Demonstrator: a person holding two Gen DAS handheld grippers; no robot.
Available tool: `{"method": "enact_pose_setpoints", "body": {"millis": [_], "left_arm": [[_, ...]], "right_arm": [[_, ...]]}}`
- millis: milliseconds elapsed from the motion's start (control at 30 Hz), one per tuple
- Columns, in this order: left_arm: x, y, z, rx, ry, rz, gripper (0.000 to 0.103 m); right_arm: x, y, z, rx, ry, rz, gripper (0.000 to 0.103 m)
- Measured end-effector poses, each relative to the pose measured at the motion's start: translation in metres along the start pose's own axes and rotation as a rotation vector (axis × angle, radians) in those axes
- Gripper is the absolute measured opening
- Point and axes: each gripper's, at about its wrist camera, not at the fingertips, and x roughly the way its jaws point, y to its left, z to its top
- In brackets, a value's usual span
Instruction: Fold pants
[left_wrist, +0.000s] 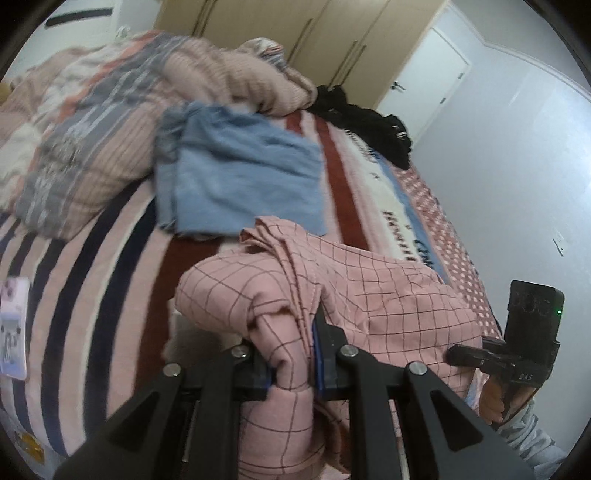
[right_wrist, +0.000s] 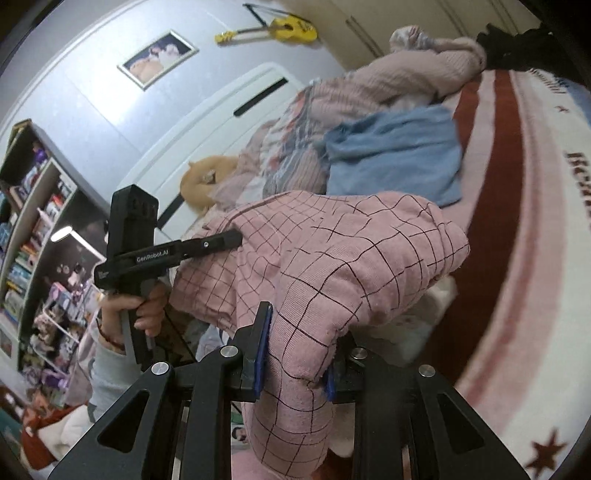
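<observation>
Pink checked pants (left_wrist: 388, 295) hang bunched between both grippers, lifted above the striped bed. My left gripper (left_wrist: 293, 354) is shut on a fold of the pants; cloth drapes over its fingers. My right gripper (right_wrist: 295, 354) is shut on another bunch of the same pants (right_wrist: 332, 258). The left gripper also shows in the right wrist view (right_wrist: 221, 240), its fingers pushed into the cloth. The right gripper's body shows at the right edge of the left wrist view (left_wrist: 517, 350).
A folded blue garment (left_wrist: 240, 177) lies on the striped blanket (left_wrist: 92, 277) further up the bed. A crumpled pink quilt (left_wrist: 110, 110) and black clothes (left_wrist: 369, 125) lie beyond. A phone (left_wrist: 14, 325) rests at the bed's left. A bookshelf (right_wrist: 33, 240) stands left.
</observation>
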Motion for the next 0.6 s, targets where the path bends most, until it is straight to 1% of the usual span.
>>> {"method": "enact_pose_setpoints", "body": {"millis": [100,200,267,333,433,533,600], "left_arm": [[0.019,0.029,-0.016,-0.052,0.036,-0.019,0.013],[0.037,0.052,-0.033,-0.098,0.067,-0.037,0.013],[0.040,0.063,-0.042,-0.122,0.075,-0.053,0.015],[0.044,0.066,-0.044,-0.133,0.082,-0.061,0.019],[0.044,0.066,-0.047,-0.135,0.089,-0.066,0.019],[0.032,0.066,-0.044,-0.132,0.059,-0.097,0.018],[0.032,0.069,-0.045,-0.129,0.075,-0.088,0.018]], "right_arm": [[0.029,-0.005,-0.008,0.005,0.043,-0.024,0.018],[0.041,-0.017,-0.019,0.035,0.078,-0.027,0.018],[0.046,-0.025,-0.027,0.050,0.092,-0.029,0.018],[0.050,-0.032,-0.030,0.069,0.100,-0.021,0.018],[0.054,-0.038,-0.037,0.080,0.117,-0.034,0.018],[0.050,-0.039,-0.039,0.106,0.109,0.006,0.017],[0.049,-0.035,-0.037,0.104,0.103,0.022,0.017]]}}
